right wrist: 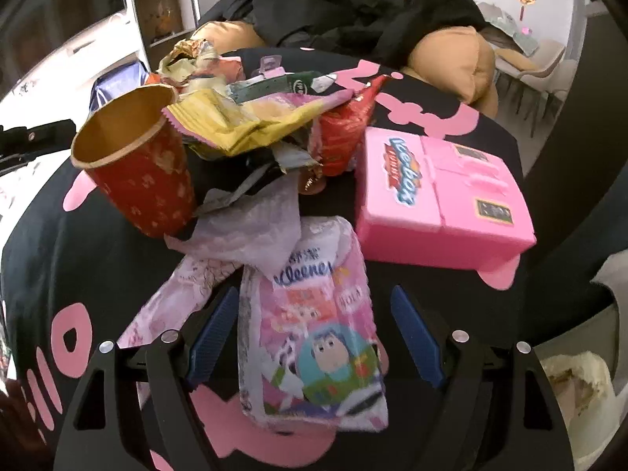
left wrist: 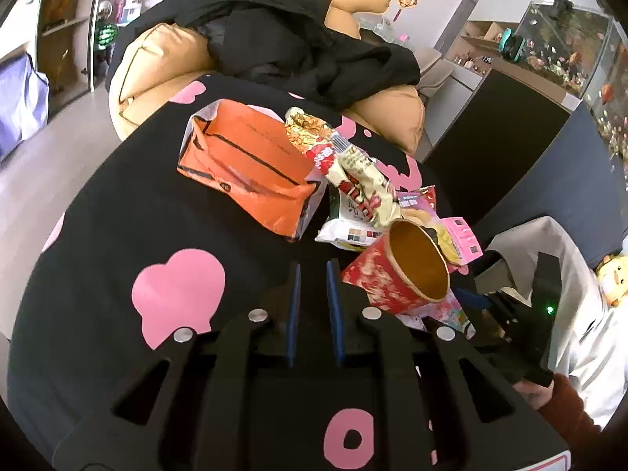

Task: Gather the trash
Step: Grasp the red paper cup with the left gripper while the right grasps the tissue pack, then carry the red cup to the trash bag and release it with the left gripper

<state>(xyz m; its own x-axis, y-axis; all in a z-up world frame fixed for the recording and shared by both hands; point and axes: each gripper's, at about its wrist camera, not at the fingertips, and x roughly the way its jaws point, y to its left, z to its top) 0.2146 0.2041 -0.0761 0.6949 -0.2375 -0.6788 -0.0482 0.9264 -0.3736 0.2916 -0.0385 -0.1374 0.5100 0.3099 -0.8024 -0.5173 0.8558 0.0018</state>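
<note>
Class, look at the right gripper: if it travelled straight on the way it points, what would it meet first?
Most likely the pink tissue pack, which already lies between the open fingers of the right gripper. The pads do not appear to press on it, though depth is unclear.

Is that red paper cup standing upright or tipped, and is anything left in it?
Tipped and apparently empty. The red paper cup leans against the wrapper pile, mouth angled sideways, and its gold interior shows bare.

Both grippers are matte black, angular frames with cut-out slots and round silver screw heads. The left gripper and right gripper carry blue ribbed pads. At lower right, a rust-red knitted sleeve.
</note>
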